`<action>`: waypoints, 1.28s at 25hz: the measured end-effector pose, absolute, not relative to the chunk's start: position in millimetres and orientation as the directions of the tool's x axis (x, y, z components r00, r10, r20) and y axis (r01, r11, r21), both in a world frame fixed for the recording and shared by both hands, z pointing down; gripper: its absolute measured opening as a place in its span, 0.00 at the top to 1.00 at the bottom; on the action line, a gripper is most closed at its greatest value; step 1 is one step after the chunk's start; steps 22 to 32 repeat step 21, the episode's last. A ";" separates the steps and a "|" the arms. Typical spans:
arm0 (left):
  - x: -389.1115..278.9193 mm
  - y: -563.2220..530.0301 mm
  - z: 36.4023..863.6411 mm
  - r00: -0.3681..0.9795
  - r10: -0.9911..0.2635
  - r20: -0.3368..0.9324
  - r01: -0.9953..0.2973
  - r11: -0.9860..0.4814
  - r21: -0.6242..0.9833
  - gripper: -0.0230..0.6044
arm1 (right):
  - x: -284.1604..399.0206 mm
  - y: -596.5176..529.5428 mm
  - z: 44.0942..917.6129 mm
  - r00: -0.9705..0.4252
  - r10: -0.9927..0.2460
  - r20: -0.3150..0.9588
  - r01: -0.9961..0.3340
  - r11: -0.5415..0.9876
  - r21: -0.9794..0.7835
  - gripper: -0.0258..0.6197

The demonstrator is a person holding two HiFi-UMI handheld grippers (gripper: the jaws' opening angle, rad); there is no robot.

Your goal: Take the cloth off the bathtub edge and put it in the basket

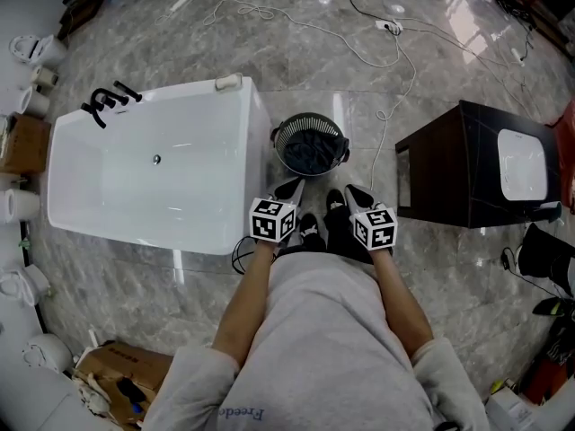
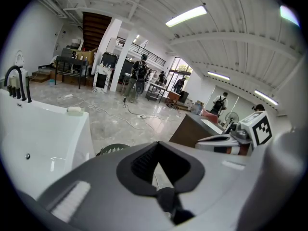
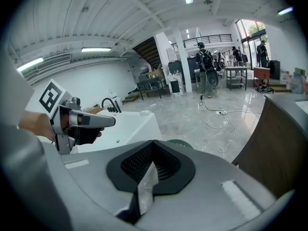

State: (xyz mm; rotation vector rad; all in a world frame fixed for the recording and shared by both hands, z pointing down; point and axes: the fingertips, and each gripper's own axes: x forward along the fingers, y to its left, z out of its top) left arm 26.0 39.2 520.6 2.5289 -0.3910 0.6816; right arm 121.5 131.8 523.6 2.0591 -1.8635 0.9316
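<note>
The white bathtub [image 1: 76,200] stands at the left of the head view. Right beside its corner is the round dark basket [image 1: 289,133], with a dark blue cloth [image 1: 310,153] lying inside it. My left gripper [image 1: 289,189] and right gripper [image 1: 357,194] are held side by side close to my body, just short of the basket, both shut and holding nothing. In the left gripper view the jaws [image 2: 156,146] meet above the basket [image 2: 113,149]. In the right gripper view the jaws [image 3: 153,143] meet too, with a pale strip along their seam.
A black faucet [image 1: 108,104] and a small white item [image 1: 227,82] sit on the tub's far rim. A dark cabinet [image 1: 449,173] with a white basin stands at the right. Cables [image 1: 386,61] trail over the marble floor. A cardboard box [image 1: 117,371] lies at the lower left.
</note>
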 end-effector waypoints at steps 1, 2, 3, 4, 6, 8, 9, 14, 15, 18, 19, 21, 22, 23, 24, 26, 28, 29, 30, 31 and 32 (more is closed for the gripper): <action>23.8 38.8 520.1 0.834 -0.147 0.532 -0.392 -0.837 0.382 0.87 | 121.2 131.7 523.0 0.000 -0.818 0.576 -0.951 -0.178 -0.253 0.96; 22.1 37.9 519.6 0.833 -0.152 0.532 -0.396 -0.835 0.383 0.87 | 120.9 131.2 522.0 0.001 -0.819 0.574 -0.951 -0.178 -0.253 0.96; 21.2 36.8 519.3 0.833 -0.155 0.531 -0.399 -0.833 0.384 0.87 | 120.8 130.3 521.1 0.000 -0.820 0.572 -0.951 -0.178 -0.254 0.96; 20.9 35.8 519.3 0.833 -0.157 0.530 -0.402 -0.831 0.384 0.87 | 121.1 129.5 520.6 0.000 -0.822 0.570 -0.951 -0.176 -0.255 0.96; 21.8 35.5 519.5 0.834 -0.159 0.529 -0.403 -0.830 0.385 0.87 | 122.0 129.4 520.6 -0.001 -0.826 0.564 -0.950 -0.176 -0.259 0.96; 22.7 35.9 518.2 0.836 -0.164 0.523 -0.405 -0.827 0.389 0.87 | 122.3 130.8 520.1 -0.001 -0.828 0.561 -0.948 -0.177 -0.263 0.96; 23.4 35.4 516.8 0.838 -0.168 0.519 -0.408 -0.825 0.392 0.87 | 122.3 131.2 519.5 0.000 -0.829 0.559 -0.948 -0.177 -0.264 0.96; 27.8 31.9 511.8 0.846 -0.175 0.503 -0.407 -0.822 0.398 0.87 | 121.7 129.6 516.6 -0.006 -0.832 0.555 -0.951 -0.167 -0.260 0.96; 28.5 32.5 511.9 0.846 -0.172 0.505 -0.405 -0.824 0.397 0.87 | 121.6 129.5 516.1 -0.008 -0.832 0.555 -0.952 -0.164 -0.259 0.96; 30.5 34.4 513.8 0.844 -0.167 0.509 -0.401 -0.827 0.394 0.87 | 122.3 129.6 515.5 -0.010 -0.833 0.553 -0.953 -0.159 -0.257 0.96; 31.4 34.7 514.3 0.844 -0.166 0.509 -0.400 -0.828 0.393 0.87 | 122.8 129.7 515.7 -0.011 -0.834 0.552 -0.954 -0.157 -0.257 0.96; 33.5 35.1 515.1 0.845 -0.166 0.508 -0.400 -0.828 0.393 0.87 | 123.9 129.9 516.2 -0.014 -0.834 0.551 -0.954 -0.153 -0.256 0.96; 33.5 35.1 515.1 0.845 -0.166 0.508 -0.400 -0.828 0.393 0.87 | 123.9 129.9 516.2 -0.014 -0.834 0.551 -0.954 -0.153 -0.256 0.96; 33.5 35.1 515.1 0.845 -0.166 0.508 -0.400 -0.828 0.393 0.87 | 123.9 129.9 516.2 -0.014 -0.834 0.551 -0.954 -0.153 -0.256 0.96; 33.5 35.1 515.1 0.845 -0.166 0.508 -0.400 -0.828 0.393 0.87 | 123.9 129.9 516.2 -0.014 -0.834 0.551 -0.954 -0.153 -0.256 0.96; 33.5 35.1 515.1 0.845 -0.166 0.508 -0.400 -0.828 0.393 0.87 | 123.9 129.9 516.2 -0.014 -0.834 0.551 -0.954 -0.153 -0.256 0.96; 33.5 35.1 515.1 0.845 -0.166 0.508 -0.400 -0.828 0.393 0.87 | 123.9 129.9 516.2 -0.014 -0.834 0.551 -0.954 -0.153 -0.256 0.96; 33.5 35.1 515.1 0.845 -0.166 0.508 -0.400 -0.828 0.393 0.87 | 123.9 129.9 516.2 -0.014 -0.834 0.551 -0.954 -0.153 -0.256 0.96; 33.5 35.1 515.1 0.845 -0.166 0.508 -0.400 -0.828 0.393 0.87 | 123.9 129.9 516.2 -0.014 -0.834 0.551 -0.954 -0.153 -0.256 0.96; 33.5 35.1 515.1 0.845 -0.166 0.508 -0.400 -0.828 0.393 0.87 | 123.9 129.9 516.2 -0.014 -0.834 0.551 -0.954 -0.153 -0.256 0.96; 33.5 35.1 515.1 0.845 -0.166 0.508 -0.400 -0.828 0.393 0.87 | 123.9 129.9 516.2 -0.014 -0.834 0.551 -0.954 -0.153 -0.256 0.96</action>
